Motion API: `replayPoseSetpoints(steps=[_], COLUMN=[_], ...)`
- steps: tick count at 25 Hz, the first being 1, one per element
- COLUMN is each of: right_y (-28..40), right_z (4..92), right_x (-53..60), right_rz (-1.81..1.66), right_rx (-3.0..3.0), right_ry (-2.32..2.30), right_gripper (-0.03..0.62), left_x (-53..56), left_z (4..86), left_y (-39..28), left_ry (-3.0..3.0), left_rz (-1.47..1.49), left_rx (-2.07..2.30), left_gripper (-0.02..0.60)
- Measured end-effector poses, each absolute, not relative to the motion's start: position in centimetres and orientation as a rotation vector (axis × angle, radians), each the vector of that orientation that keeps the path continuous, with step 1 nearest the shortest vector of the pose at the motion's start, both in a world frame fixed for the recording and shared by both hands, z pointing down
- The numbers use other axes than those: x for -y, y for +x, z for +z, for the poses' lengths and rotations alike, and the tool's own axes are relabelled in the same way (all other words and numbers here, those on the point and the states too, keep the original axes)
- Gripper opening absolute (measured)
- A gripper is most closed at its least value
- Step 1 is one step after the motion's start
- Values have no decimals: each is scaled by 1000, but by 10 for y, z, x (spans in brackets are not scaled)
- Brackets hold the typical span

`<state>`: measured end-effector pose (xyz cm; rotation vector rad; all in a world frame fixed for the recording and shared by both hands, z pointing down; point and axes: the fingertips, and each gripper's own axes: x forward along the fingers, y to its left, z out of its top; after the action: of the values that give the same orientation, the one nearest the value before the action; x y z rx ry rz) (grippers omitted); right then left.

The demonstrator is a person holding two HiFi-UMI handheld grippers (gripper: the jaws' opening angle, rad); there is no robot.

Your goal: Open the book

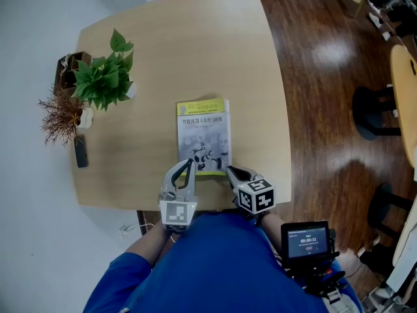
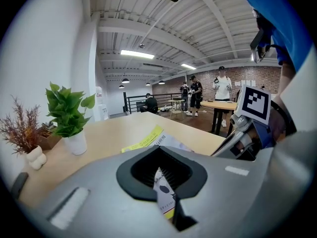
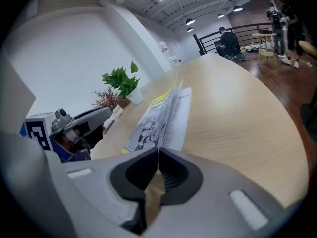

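A thin book (image 1: 203, 135) with a yellow-and-grey cover lies on the light wooden table (image 1: 169, 51), near its front edge. My left gripper (image 1: 190, 165) is at the book's near left corner. In the left gripper view its jaws (image 2: 159, 157) are shut with the book's edge (image 2: 148, 142) caught between the pads. My right gripper (image 1: 230, 170) sits at the near right corner. Its jaws (image 3: 158, 151) are shut on the cover, which stands raised off the pages (image 3: 159, 114).
A green potted plant (image 1: 104, 77), a dried plant in a vase (image 1: 62, 116) and a dark flat object (image 1: 80, 150) stand along the table's left side. Wood floor and chair bases (image 1: 374, 113) lie to the right. A small screen (image 1: 306, 240) hangs near my right arm.
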<state>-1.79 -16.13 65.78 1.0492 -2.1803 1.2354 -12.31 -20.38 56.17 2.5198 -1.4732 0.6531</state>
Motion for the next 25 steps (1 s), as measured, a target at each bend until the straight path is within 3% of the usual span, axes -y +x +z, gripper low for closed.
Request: replayPoseSetpoints(steps=[25], right_y=[-78], right_z=[558], right_x=[160], right_rz=[876], right_rx=[2465], right_ry=[854], right_gripper=[4], left_x=[193], left_z=[516], left_y=[-176], left_ry=[2451], left_rz=[566], left_rx=[1764], left_gripper=[6])
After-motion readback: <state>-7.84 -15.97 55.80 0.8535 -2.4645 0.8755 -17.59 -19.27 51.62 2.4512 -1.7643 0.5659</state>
